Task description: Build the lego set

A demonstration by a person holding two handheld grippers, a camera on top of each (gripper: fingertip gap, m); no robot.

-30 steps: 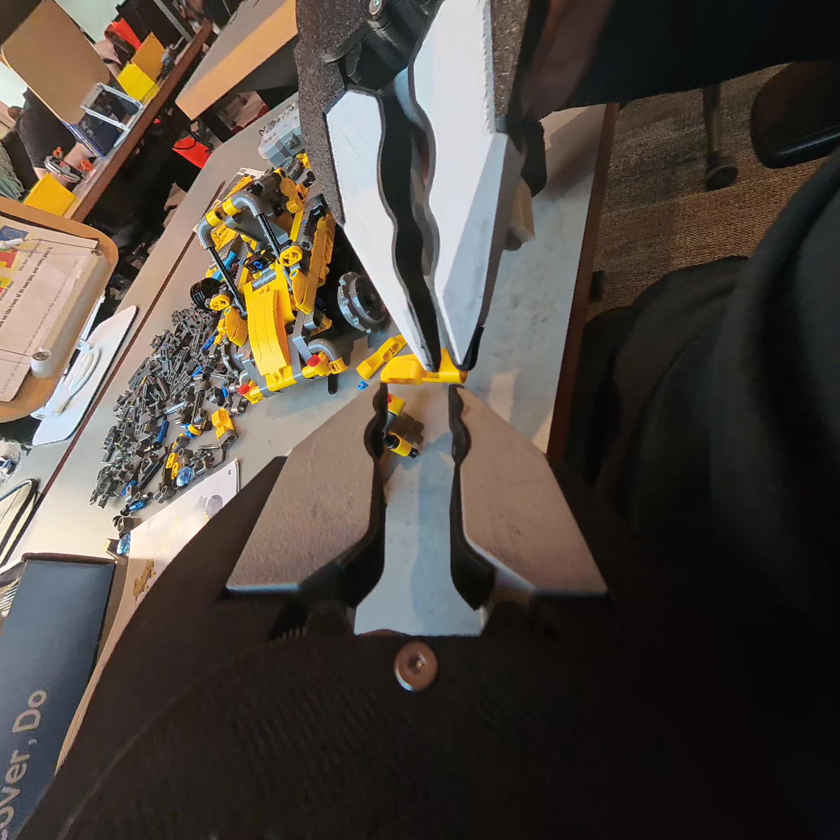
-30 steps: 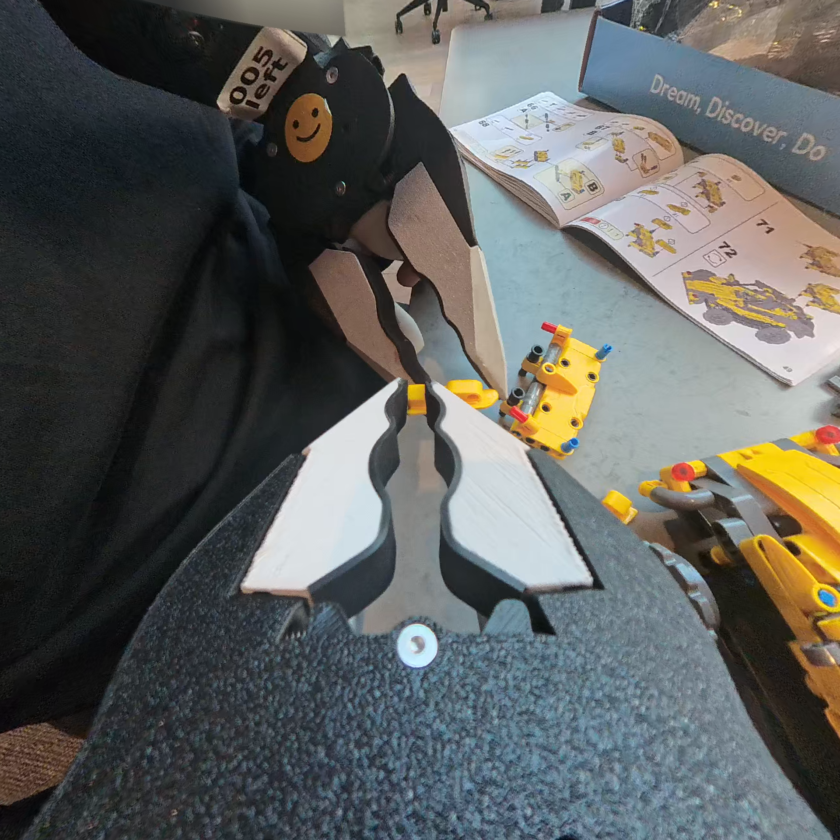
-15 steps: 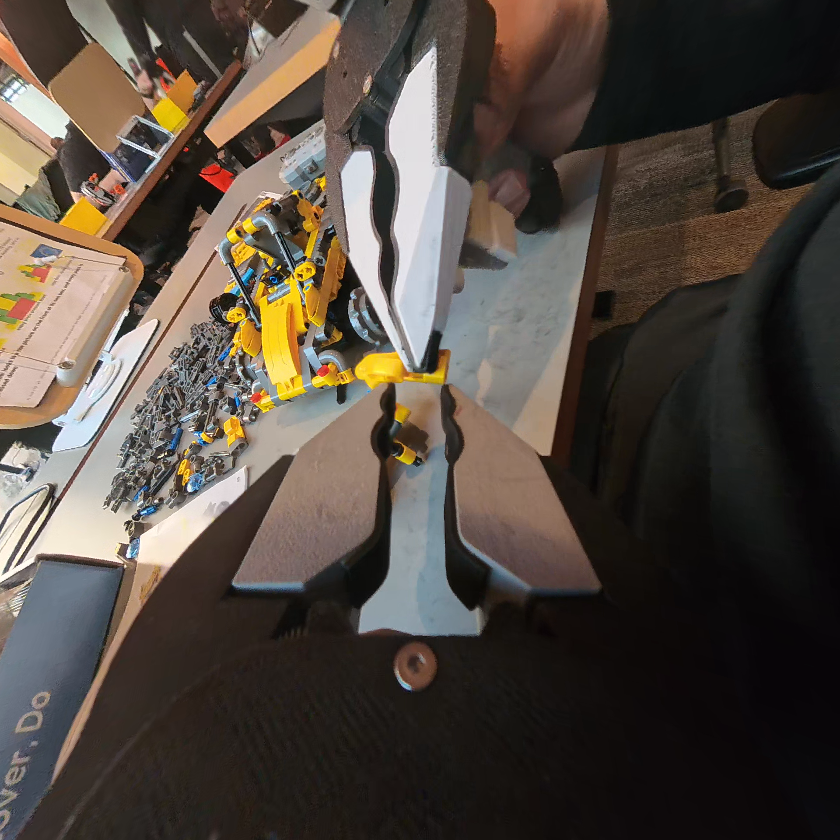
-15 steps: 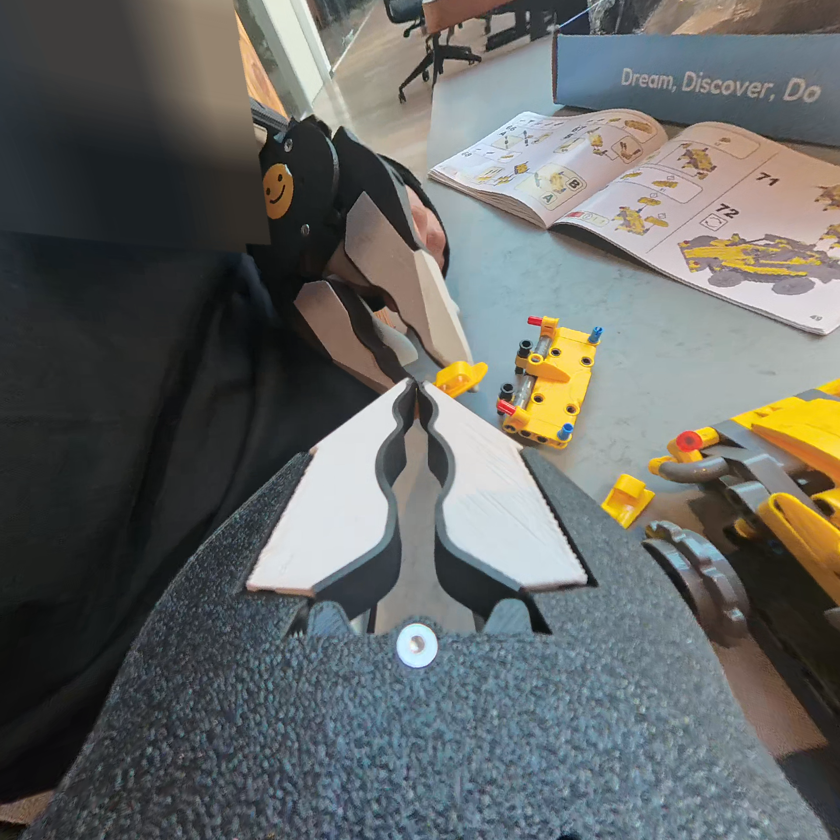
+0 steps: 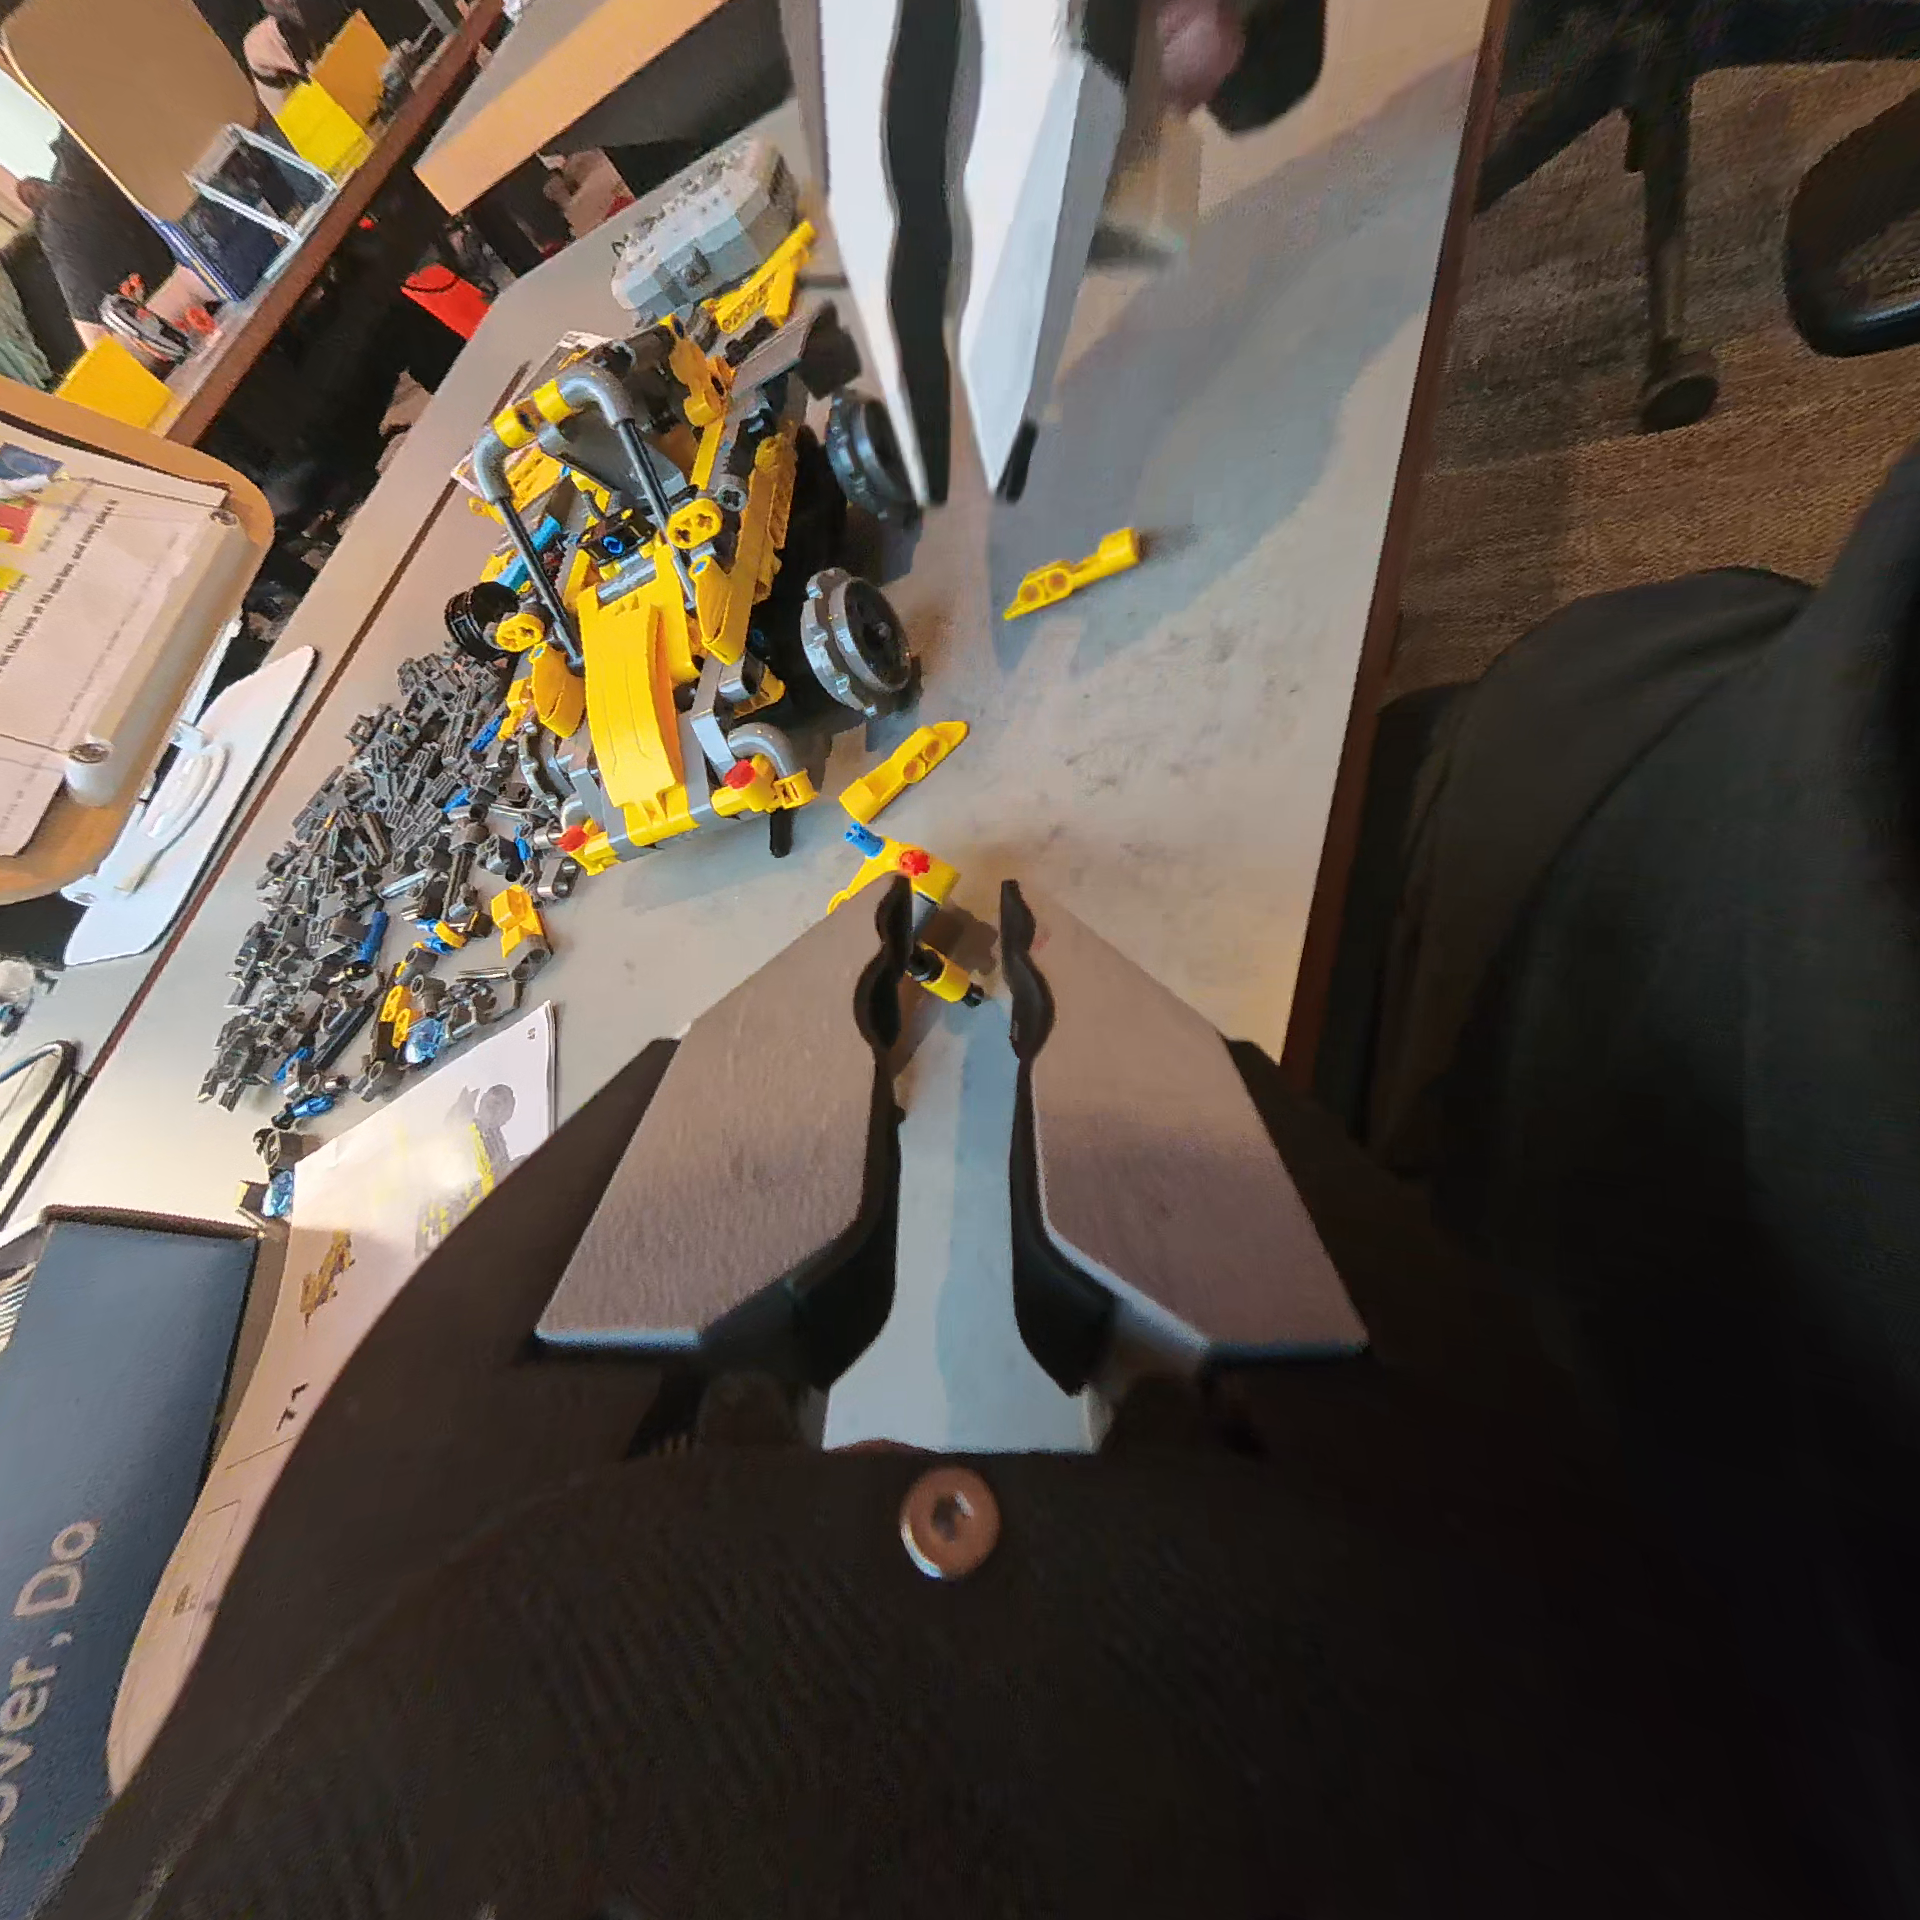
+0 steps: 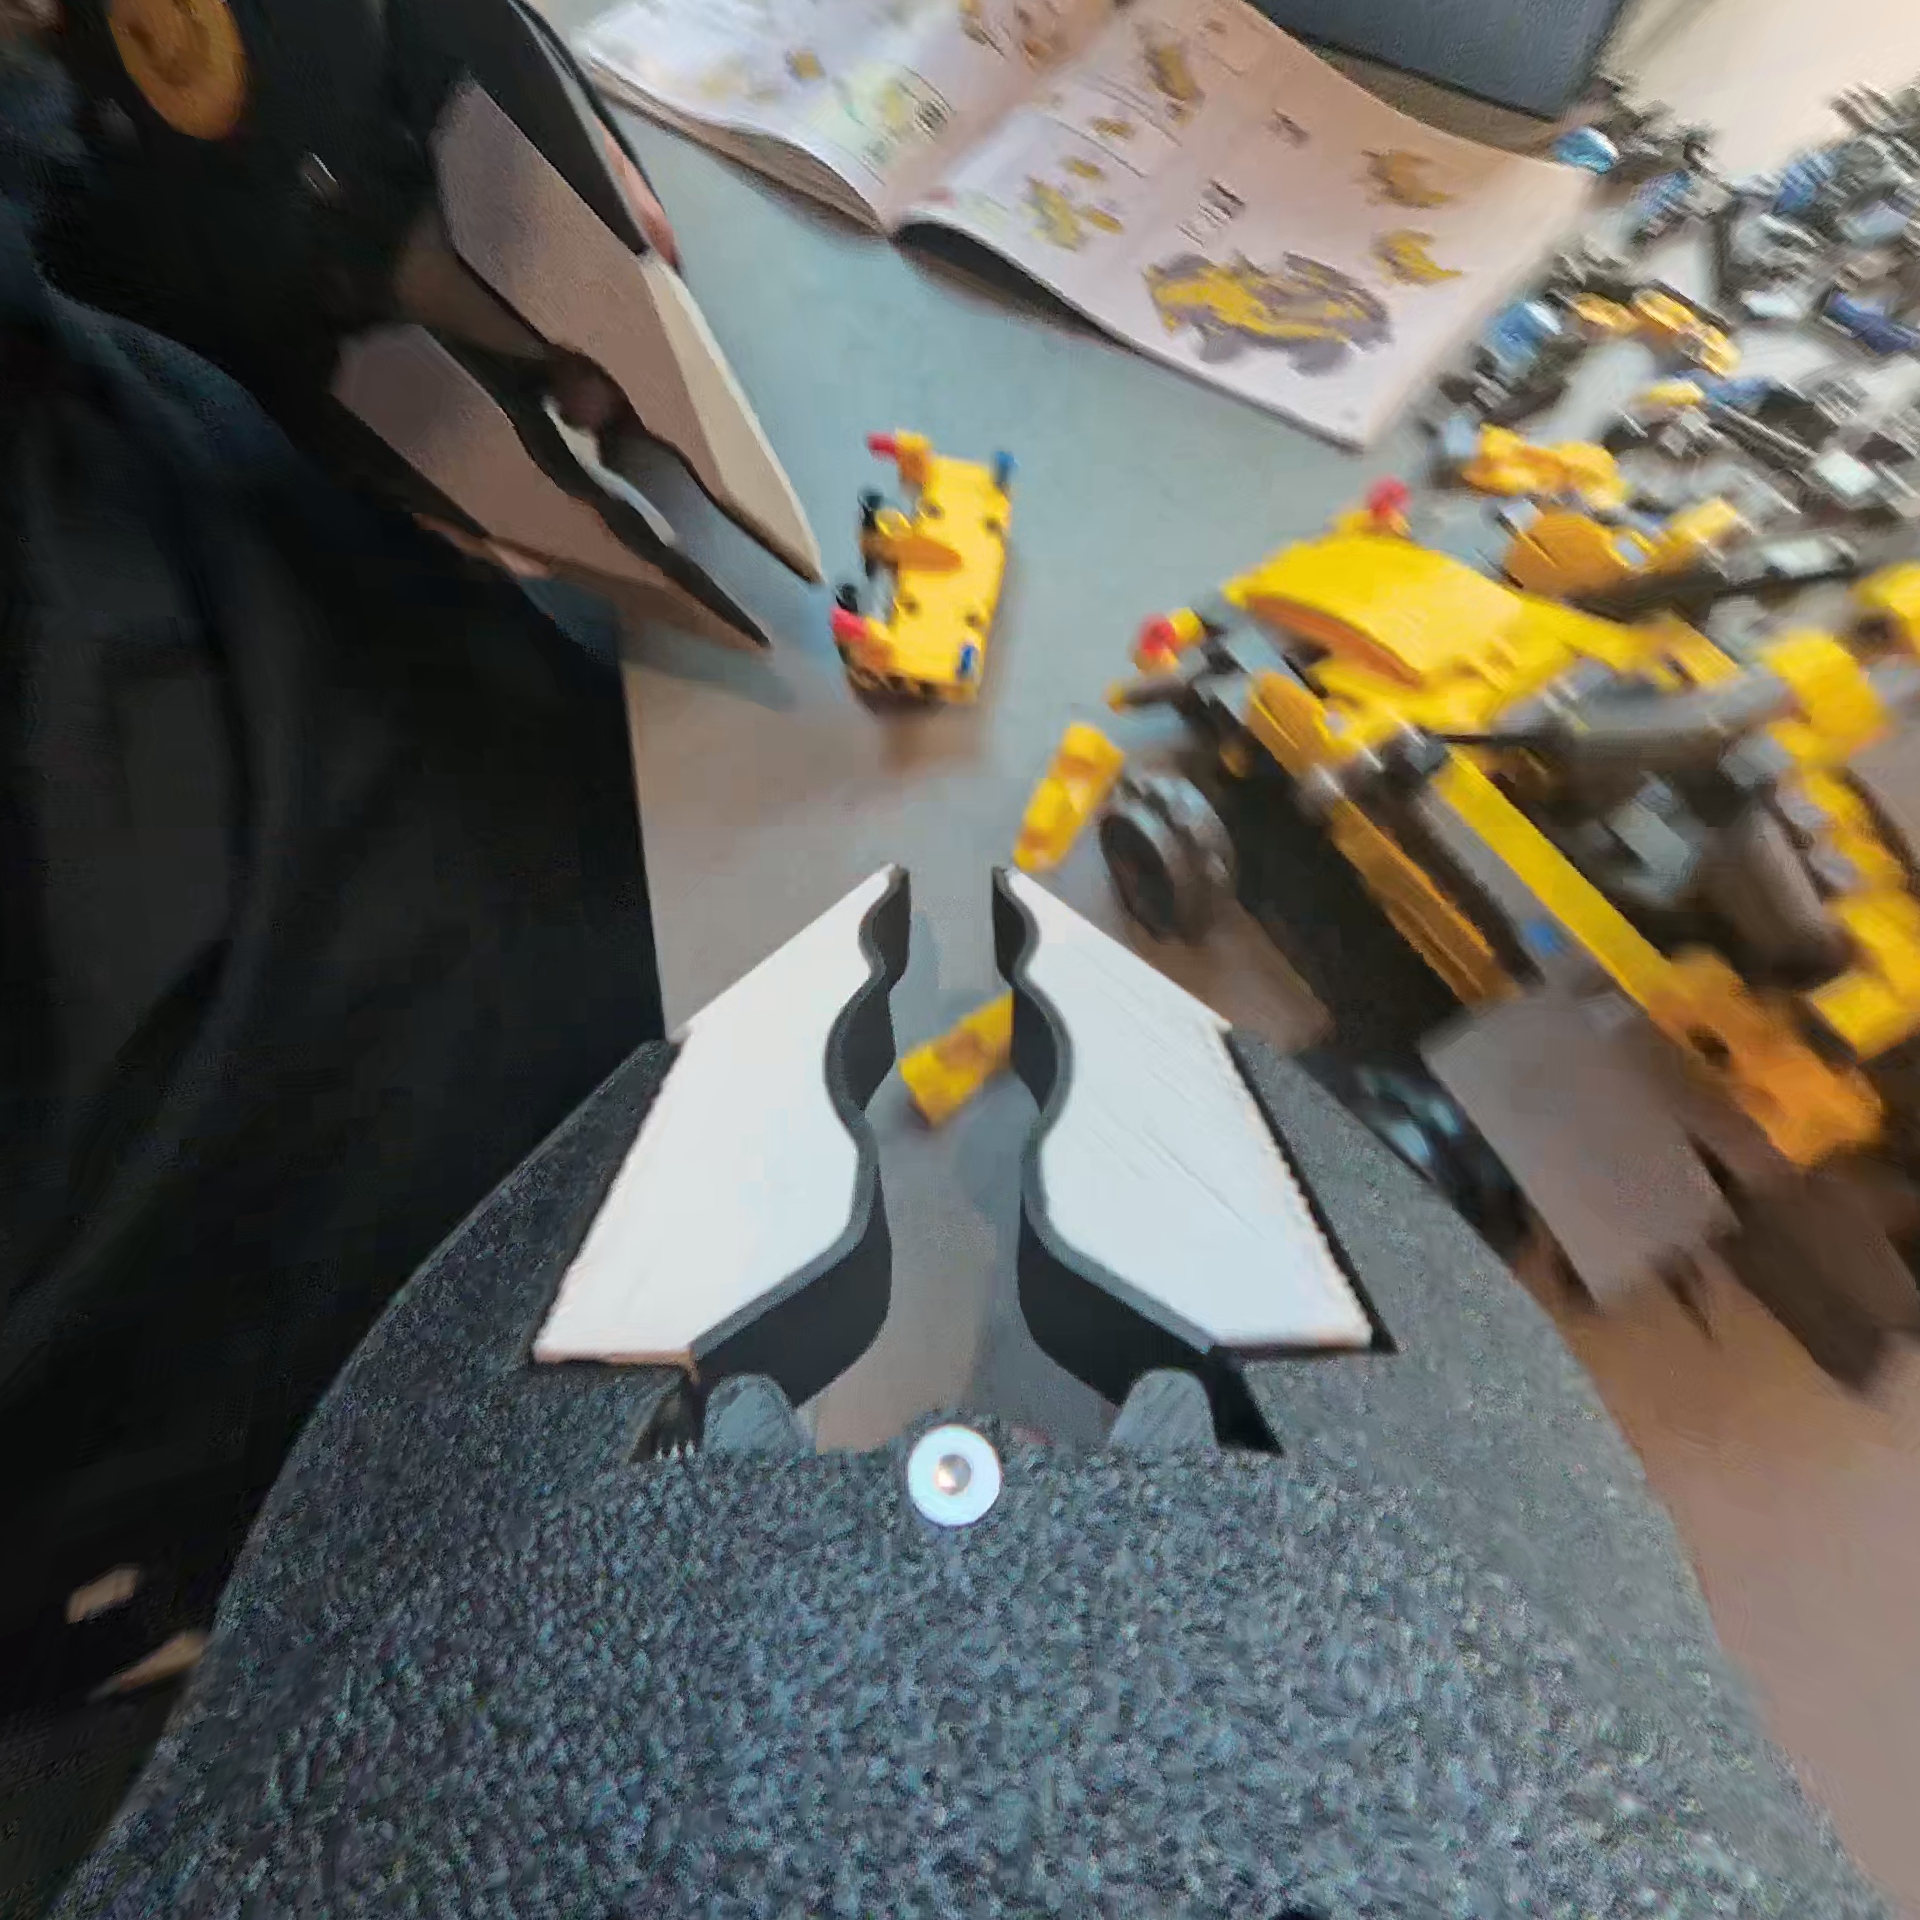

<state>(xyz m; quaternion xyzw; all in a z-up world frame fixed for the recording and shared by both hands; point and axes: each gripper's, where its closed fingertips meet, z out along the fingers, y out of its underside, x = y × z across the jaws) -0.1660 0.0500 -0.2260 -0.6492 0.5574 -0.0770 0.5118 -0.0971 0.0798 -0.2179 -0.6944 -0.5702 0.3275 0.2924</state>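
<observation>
1. A bare strip of grey table [image 5: 1174,727] is lying open along the near edge, from 12 o'clock down to the left gripper [image 5: 951,904], whose fingers are standing apart with nothing between them.
2. The yellow toy truck [image 5: 644,644] is blocking the way at 10 o'clock; loose dark pieces [image 5: 364,883] are crowding 9 o'clock.
3. A small yellow block [image 6: 930,582] is sitting just beyond the left gripper's tips.
4. A yellow strip [image 6: 961,1055] is lying under the parted right gripper [image 6: 948,883].
5. The open booklet [image 6: 1091,156] is covering the table at 12 o'clock in the right wrist view.
</observation>
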